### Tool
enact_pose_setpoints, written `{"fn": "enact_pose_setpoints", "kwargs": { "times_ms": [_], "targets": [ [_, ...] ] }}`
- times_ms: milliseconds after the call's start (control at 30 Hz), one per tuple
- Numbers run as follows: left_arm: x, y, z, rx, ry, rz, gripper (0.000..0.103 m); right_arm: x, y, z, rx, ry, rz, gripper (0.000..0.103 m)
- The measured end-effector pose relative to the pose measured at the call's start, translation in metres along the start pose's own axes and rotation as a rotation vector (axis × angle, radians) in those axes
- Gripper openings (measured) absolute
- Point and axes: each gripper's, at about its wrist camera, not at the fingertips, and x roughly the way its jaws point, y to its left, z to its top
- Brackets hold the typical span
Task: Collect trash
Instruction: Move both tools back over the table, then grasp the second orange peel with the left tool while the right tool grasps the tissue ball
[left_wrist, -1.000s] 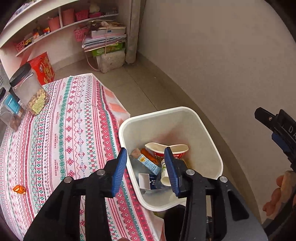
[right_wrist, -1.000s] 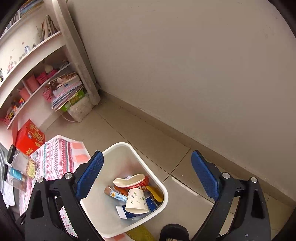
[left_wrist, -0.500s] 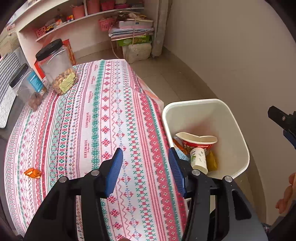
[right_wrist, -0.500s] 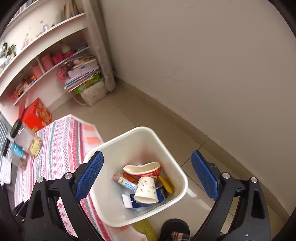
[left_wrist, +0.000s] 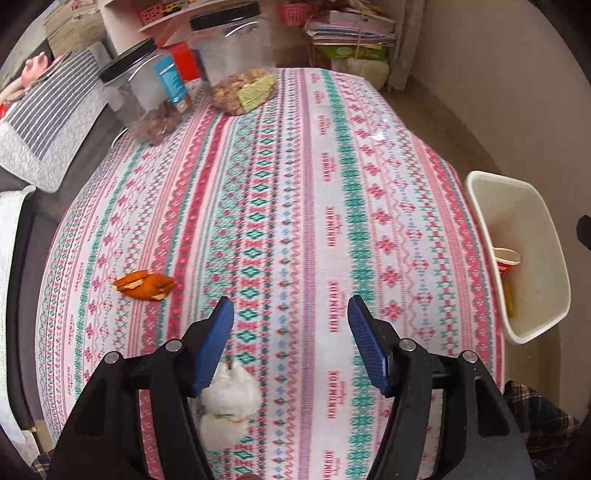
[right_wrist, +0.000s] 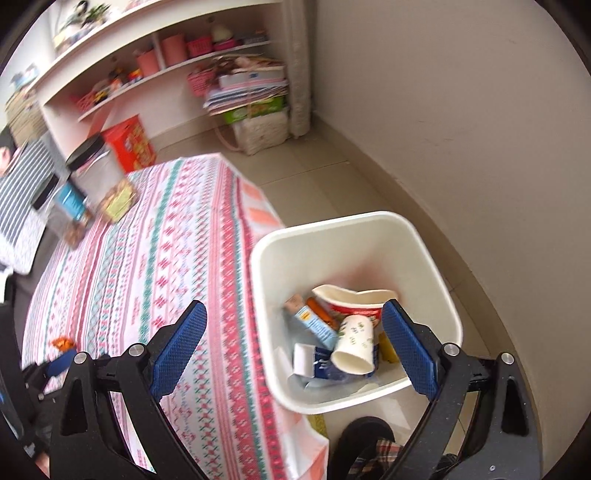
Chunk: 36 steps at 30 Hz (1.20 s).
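Desk (left_wrist: 295, 184): peel (left_wrist: 144, 285) left, tissue (left_wrist: 231, 397) near. Left claw (left_wrist: 291, 334) and right claw (right_wrist: 293, 343) both apart, empty; bin (right_wrist: 436, 266) right.

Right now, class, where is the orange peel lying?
In the left wrist view the orange peel lies on the patterned tablecloth, left of the open left gripper and beyond the crumpled white tissue.

Home rm: patterned tablecloth (left_wrist: 295, 184), snack jars (left_wrist: 236, 62), cluttered shelves (right_wrist: 166, 70).
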Motion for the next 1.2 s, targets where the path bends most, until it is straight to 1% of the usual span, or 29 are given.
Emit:
{"fn": "enact_pose_setpoints", "kwargs": {
  "times_ms": [133,233,333,467,567,600,700,767,800,833,867,967,1000,1067,1200],
  "targets": [
    [0.011,0.042,0.003,-0.059,0.036,0.041,0.064,0.011,0.029,-0.009,-0.056,0.063,0.046,0.092],
    [0.022,0.073,0.005,-0.136,0.068,0.054,0.064,0.019,0.051,-0.017,-0.094,0.112,0.078,0.092],
    [0.035,0.103,0.005,-0.255,0.114,0.003,0.064,0.025,0.073,-0.028,-0.139,0.151,0.102,0.092],
    [0.053,0.132,0.006,-0.402,0.166,-0.06,0.064,0.031,0.1,-0.042,-0.201,0.19,0.13,0.092],
    [0.064,0.143,0.01,-0.476,0.186,-0.073,0.064,0.033,0.115,-0.05,-0.248,0.216,0.148,0.092],
    [0.066,0.145,0.013,-0.49,0.181,-0.07,0.064,0.034,0.119,-0.052,-0.262,0.223,0.153,0.092],
    [0.072,0.144,0.025,-0.485,0.167,-0.057,0.064,0.035,0.13,-0.058,-0.298,0.245,0.168,0.092],
    [0.076,0.138,0.031,-0.444,0.184,-0.038,0.063,0.035,0.136,-0.062,-0.315,0.263,0.181,0.092],
    [0.077,0.133,0.033,-0.402,0.192,-0.01,0.055,0.035,0.14,-0.064,-0.322,0.272,0.19,0.092],
    [0.077,0.126,0.034,-0.352,0.196,0.019,0.052,0.035,0.143,-0.066,-0.329,0.279,0.198,0.092],
    [0.076,0.122,0.033,-0.31,0.198,0.023,0.047,0.034,0.147,-0.067,-0.336,0.284,0.204,0.092],
    [0.071,0.115,0.027,-0.229,0.205,0.022,0.03,0.031,0.158,-0.071,-0.358,0.289,0.219,0.092],
    [0.069,0.115,0.024,-0.213,0.206,0.017,0.027,0.031,0.161,-0.072,-0.364,0.291,0.223,0.092],
    [0.064,0.118,0.018,-0.191,0.206,0.007,0.025,0.031,0.169,-0.075,-0.379,0.296,0.232,0.092],
    [0.047,0.138,-0.004,-0.191,0.18,0.005,0.023,0.031,0.185,-0.085,-0.406,0.309,0.253,0.092]
  ]
}}
